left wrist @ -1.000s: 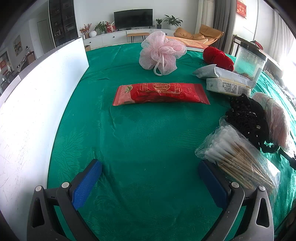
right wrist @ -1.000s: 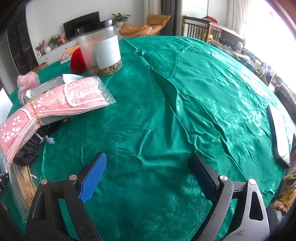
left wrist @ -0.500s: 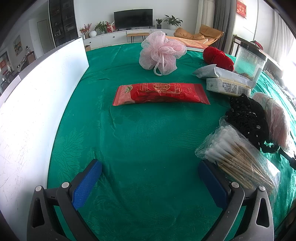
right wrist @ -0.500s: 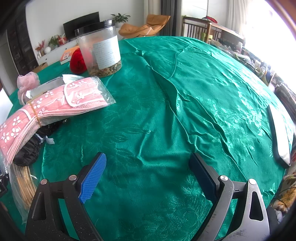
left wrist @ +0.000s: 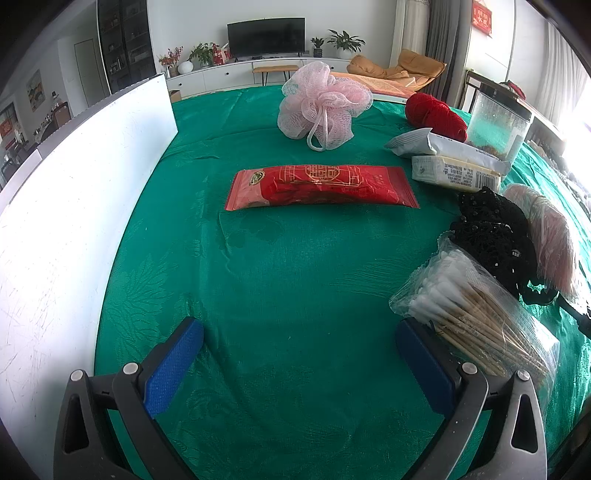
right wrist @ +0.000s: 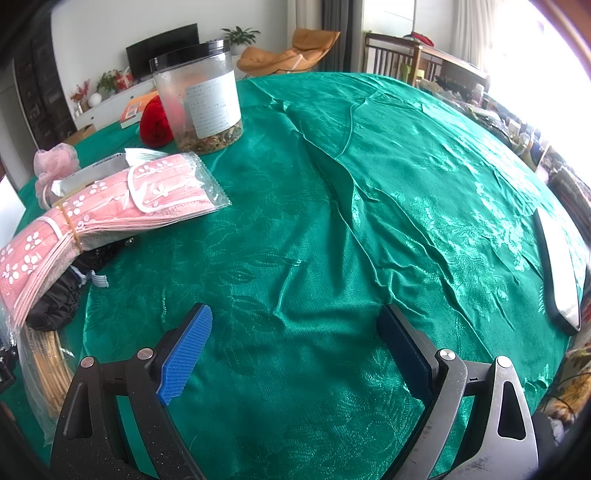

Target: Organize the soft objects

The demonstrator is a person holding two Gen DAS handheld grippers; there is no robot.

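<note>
Both grippers' jaws spread wide, empty, over the green tablecloth (left wrist: 295, 280).

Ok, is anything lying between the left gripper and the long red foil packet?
No. In the left wrist view, only bare green tablecloth lies between the open left gripper and the long red foil packet.

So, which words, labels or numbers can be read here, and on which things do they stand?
None reads clearly.
Red packet: gold emblem and oval logo, characters blurred.
White box: small print and barcode, too small.
Clear jar: white label, print too small.
Red wall hanging: blurred.
</note>
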